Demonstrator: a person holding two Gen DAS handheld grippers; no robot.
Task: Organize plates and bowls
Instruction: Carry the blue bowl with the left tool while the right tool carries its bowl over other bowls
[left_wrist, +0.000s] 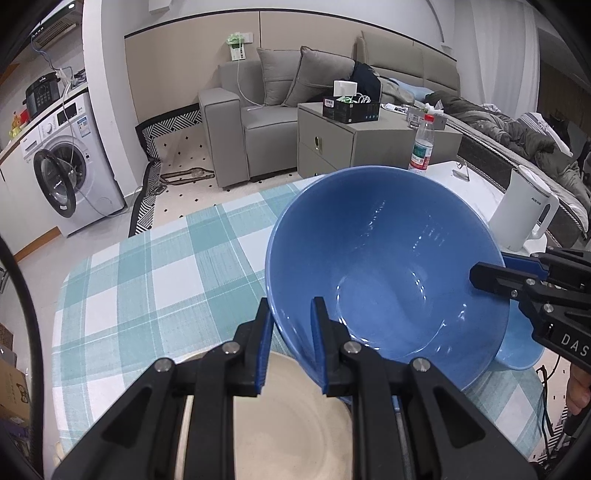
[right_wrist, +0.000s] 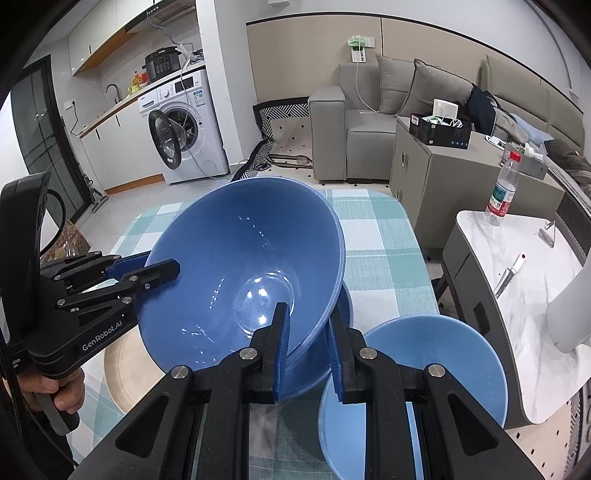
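Big bowl (left_wrist: 384, 266): deep blue, glossy, cone-shaped, empty, tilted, lifted off checked tabletop (left_wrist: 155, 266). Left tool (left_wrist: 291, 343) nearly closed, pads clamping bowl's near rim wall. Right tool (right_wrist: 308, 350) likewise pinching opposite rim, one pad inside, one outside. Cream plate (left_wrist: 291, 417) directly under left tool. Pale-blue bowl (right_wrist: 436, 354) just right of right tool, on tabletop.

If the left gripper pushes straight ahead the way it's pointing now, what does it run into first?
The left gripper is clamped on the blue bowl, so the bowl's wall comes first. Beyond it, probably the right gripper on the far rim; depth is unclear.
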